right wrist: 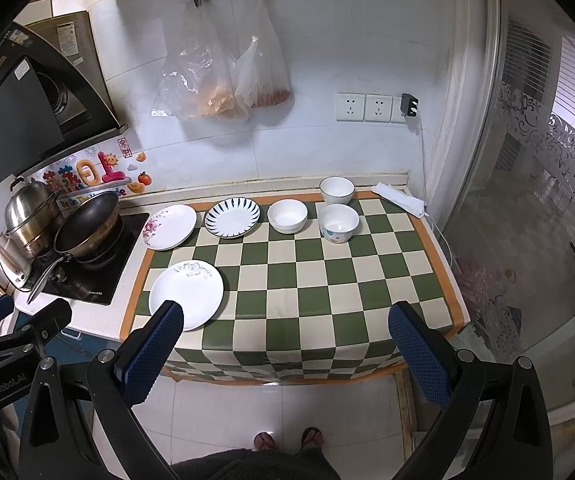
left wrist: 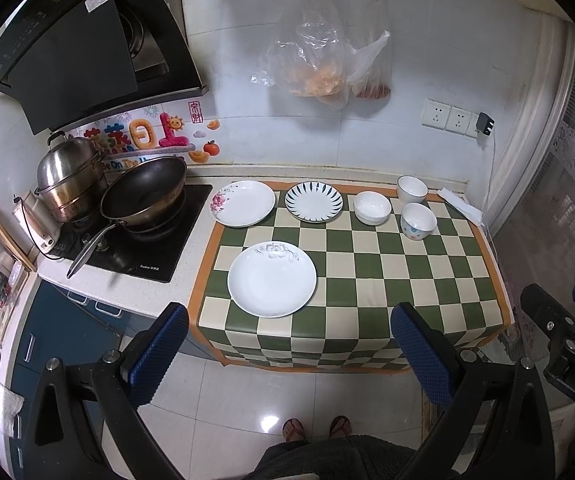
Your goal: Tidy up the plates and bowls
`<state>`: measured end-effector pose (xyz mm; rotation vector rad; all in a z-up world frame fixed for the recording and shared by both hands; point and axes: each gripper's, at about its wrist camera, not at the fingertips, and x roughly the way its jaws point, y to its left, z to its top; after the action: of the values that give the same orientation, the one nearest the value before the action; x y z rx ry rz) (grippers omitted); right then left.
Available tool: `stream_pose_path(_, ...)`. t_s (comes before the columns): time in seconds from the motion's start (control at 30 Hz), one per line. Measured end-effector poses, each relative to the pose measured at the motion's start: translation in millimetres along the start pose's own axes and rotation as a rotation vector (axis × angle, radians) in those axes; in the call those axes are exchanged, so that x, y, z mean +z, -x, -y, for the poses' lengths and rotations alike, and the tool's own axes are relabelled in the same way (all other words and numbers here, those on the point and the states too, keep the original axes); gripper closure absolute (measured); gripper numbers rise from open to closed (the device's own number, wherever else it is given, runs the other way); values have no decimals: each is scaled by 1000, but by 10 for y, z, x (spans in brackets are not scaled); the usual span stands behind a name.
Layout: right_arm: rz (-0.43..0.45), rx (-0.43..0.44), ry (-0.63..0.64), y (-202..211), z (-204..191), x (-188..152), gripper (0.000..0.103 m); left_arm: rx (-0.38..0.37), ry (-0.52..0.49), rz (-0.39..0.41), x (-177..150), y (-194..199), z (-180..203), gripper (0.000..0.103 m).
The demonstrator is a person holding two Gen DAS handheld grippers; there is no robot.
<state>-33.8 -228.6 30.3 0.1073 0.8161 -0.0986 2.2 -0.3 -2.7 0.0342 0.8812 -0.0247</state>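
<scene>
On the green-and-cream checked mat (left wrist: pixel 367 280) (right wrist: pixel 327 288) lie three plates: a large white plate (left wrist: pixel 272 279) (right wrist: pixel 186 294) near the front left, a pink-flowered plate (left wrist: pixel 243 203) (right wrist: pixel 170 227) and a blue-striped plate (left wrist: pixel 314 201) (right wrist: pixel 232 217) at the back. Three bowls stand at the back right: a low white bowl (left wrist: pixel 372 207) (right wrist: pixel 287 216), a dark-rimmed bowl (left wrist: pixel 412 189) (right wrist: pixel 337 190) and a dotted bowl (left wrist: pixel 418 221) (right wrist: pixel 339 223). My left gripper (left wrist: pixel 289 346) and right gripper (right wrist: pixel 285 350) hang open in front of the counter edge, holding nothing.
Left of the mat, a wok (left wrist: pixel 143 194) (right wrist: pixel 86 222) and a steel steamer pot (left wrist: pixel 70 176) (right wrist: pixel 31 216) sit on the black hob. A folded white cloth (left wrist: pixel 461 205) (right wrist: pixel 399 199) lies at the back right corner. Plastic bags (left wrist: pixel 319 64) hang on the wall. A person's sandalled feet (left wrist: pixel 315 428) stand on the floor tiles.
</scene>
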Motion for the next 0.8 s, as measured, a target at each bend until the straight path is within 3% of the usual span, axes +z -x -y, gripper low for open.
stream_pose_path(0.8, -3, 3, 12, -75, -63, 111, 0, 0, 11, 3, 209, -40, -90, 0)
